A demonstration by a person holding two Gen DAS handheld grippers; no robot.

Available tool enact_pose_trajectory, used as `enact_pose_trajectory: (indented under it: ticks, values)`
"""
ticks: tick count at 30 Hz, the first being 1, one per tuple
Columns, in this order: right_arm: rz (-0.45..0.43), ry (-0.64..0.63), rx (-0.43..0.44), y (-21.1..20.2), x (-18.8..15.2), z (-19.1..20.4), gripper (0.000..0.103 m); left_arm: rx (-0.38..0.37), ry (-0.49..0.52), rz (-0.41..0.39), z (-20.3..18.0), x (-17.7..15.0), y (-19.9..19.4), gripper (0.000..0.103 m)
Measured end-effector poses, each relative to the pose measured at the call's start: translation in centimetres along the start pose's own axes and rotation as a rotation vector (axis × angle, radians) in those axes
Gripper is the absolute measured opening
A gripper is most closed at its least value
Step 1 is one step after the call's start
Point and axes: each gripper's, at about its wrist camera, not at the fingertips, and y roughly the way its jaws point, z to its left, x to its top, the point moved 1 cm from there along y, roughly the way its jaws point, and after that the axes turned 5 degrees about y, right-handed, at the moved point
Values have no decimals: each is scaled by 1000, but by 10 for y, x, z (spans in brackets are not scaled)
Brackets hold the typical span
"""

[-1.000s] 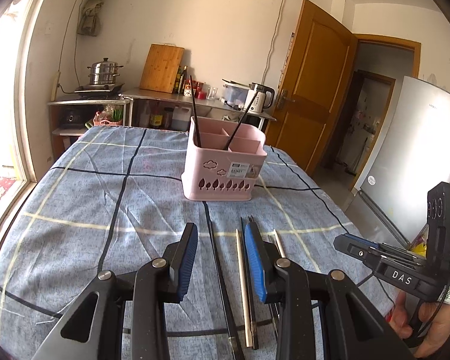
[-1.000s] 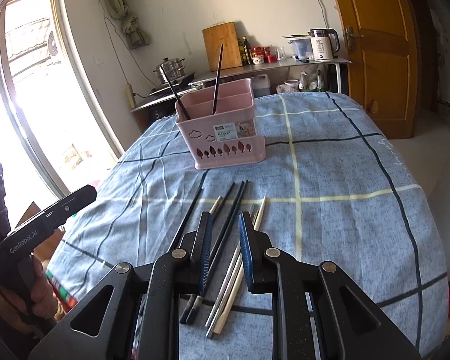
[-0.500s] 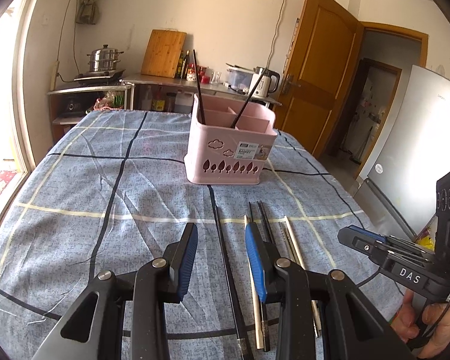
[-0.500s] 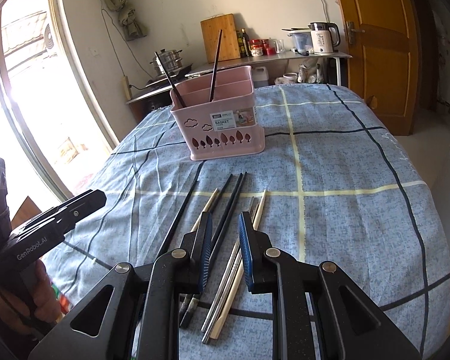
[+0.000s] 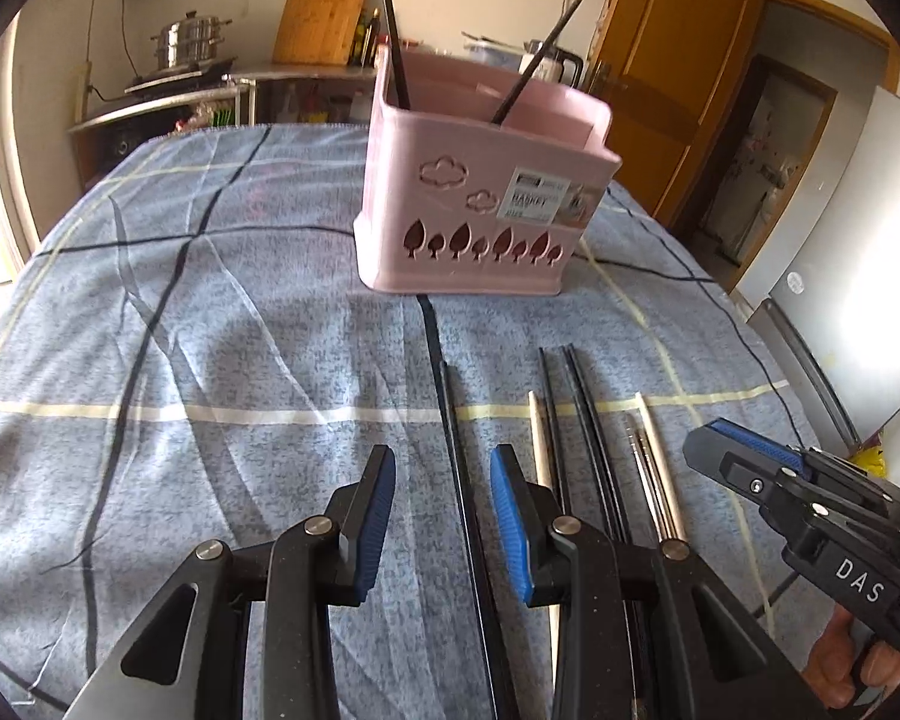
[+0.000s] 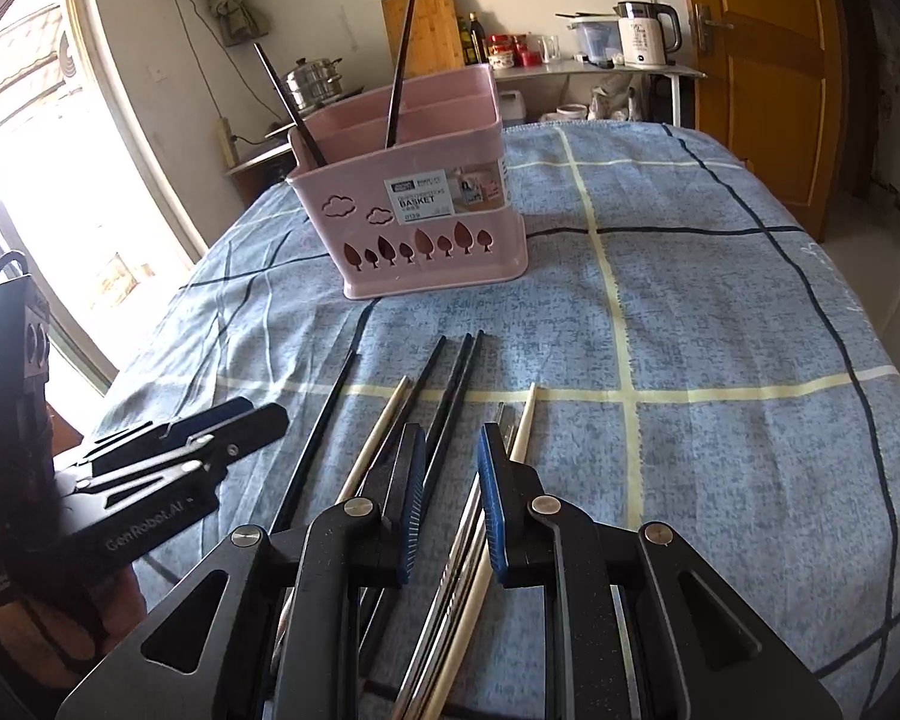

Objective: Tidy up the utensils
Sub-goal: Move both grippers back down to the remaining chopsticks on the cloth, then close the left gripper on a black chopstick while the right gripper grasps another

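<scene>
A pink utensil basket (image 5: 480, 204) (image 6: 420, 204) stands on the blue checked tablecloth with two black chopsticks upright in it. Several chopsticks lie in front of it: a single black one (image 5: 459, 480) (image 6: 318, 438), a black pair (image 5: 582, 432) (image 6: 450, 396), two pale wooden ones (image 5: 540, 444) (image 6: 522, 426) and metal ones (image 5: 642, 468) (image 6: 456, 546). My left gripper (image 5: 443, 483) is open, low over the single black chopstick, which runs between its fingers. My right gripper (image 6: 448, 462) is open over the metal and pale chopsticks.
The tablecloth (image 5: 180, 360) covers the whole table. The table's right edge drops off toward a fridge (image 5: 840, 240) and a wooden door (image 6: 762, 60). A counter with a kettle (image 6: 642, 36), a pot and a cutting board stands behind the table.
Both grippers have moved forward and down toward the chopsticks and basket. The left gripper now straddles the single black chopstick. Both stay open.
</scene>
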Motion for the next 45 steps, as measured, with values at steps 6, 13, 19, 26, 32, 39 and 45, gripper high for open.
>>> enact_pose_trajectory:
  ticks: [6,13,19,26,32,39,45]
  values:
    - [54,-4,-16,32,11,0,16,-19,-8,49,-1,3,22,33]
    - [96,7,-44,56,19,-3,13,18,28,55,-4,9,30,25]
    - [115,-6,-69,67,22,1,11,56,33,62,-1,12,30,9]
    - [149,-25,-100,71,27,5,10,83,20,90,2,16,32,7]
    - [164,-23,-104,77,33,3,8,93,72,115,-3,21,37,7]
    - [161,17,-76,71,35,-1,6,86,48,121,-2,24,35,6]
    - [111,20,-37,48,44,3,6,80,44,76,-3,31,15,5]
